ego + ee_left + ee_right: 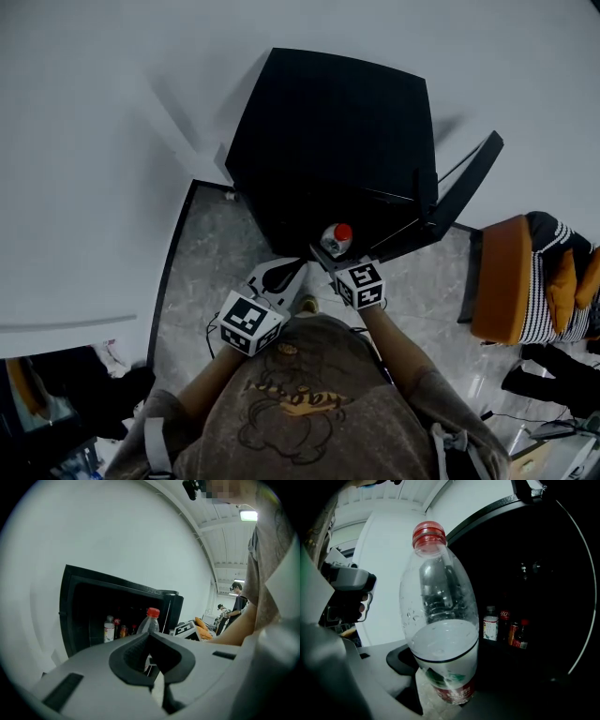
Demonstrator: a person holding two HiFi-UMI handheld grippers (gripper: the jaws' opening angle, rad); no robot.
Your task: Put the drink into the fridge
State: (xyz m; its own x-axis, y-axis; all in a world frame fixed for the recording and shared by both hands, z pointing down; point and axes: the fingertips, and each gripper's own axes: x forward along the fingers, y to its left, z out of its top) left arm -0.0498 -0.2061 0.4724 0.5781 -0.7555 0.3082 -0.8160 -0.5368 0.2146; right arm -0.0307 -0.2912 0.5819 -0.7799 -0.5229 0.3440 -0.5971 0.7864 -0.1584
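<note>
A clear plastic drink bottle (440, 620) with a red cap, about half full, stands upright in my right gripper (445, 695), whose jaws are shut on its lower body. In the head view the bottle (336, 237) sits just in front of the black fridge's (328, 131) open cavity, with the right gripper (330, 255) behind it. The left gripper (281, 274) hangs beside it to the left, holding nothing. In the left gripper view its jaws meet, shut (150, 660), and the bottle (149, 620) shows beyond them in front of the fridge (79, 606).
The fridge door (464, 187) swings open to the right. Several small bottles and cans (506, 627) stand on a shelf inside. A white wall runs behind and left. An orange seat with a striped cushion (516, 281) stands at the right on the marble floor (206, 253). People (236, 599) stand far off.
</note>
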